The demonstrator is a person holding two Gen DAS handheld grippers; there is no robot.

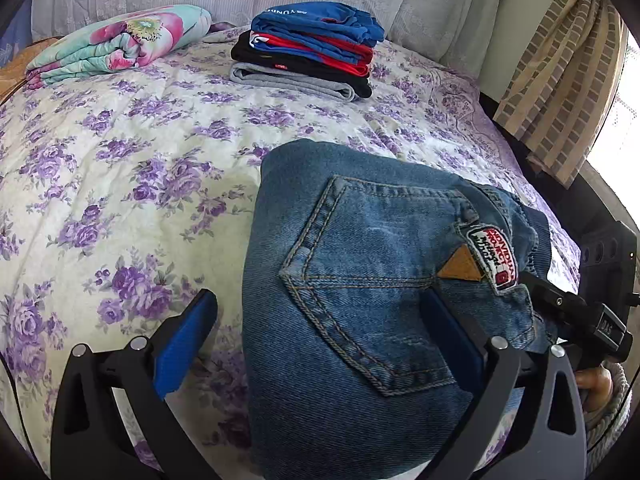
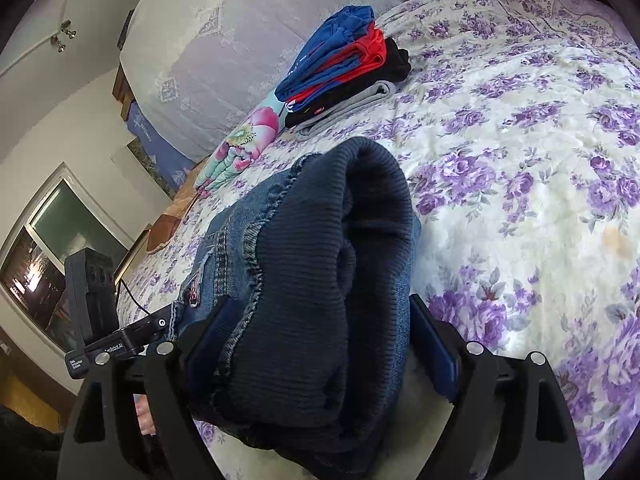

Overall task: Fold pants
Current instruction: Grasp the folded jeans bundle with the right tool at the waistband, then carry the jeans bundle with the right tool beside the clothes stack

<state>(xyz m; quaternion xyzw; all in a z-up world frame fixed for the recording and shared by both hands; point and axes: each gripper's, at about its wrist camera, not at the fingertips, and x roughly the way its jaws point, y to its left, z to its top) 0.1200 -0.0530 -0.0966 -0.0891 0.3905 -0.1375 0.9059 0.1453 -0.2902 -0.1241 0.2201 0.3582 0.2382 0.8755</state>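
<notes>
Folded blue jeans lie on the flowered bedspread, back pocket and sewn patch facing up. My left gripper is open wide. Its left finger rests on the bedspread clear of the denim, and its right finger lies against the top of the jeans. In the right wrist view the ribbed dark waistband end of the jeans sits between the spread fingers of my right gripper. A slim gap shows beside the right pad, so this gripper is open too.
A stack of folded clothes in blue, red, black and grey sits near the headboard. Beside it lies a rolled floral blanket. A checked curtain hangs at the right. A hand holds the other gripper's handle.
</notes>
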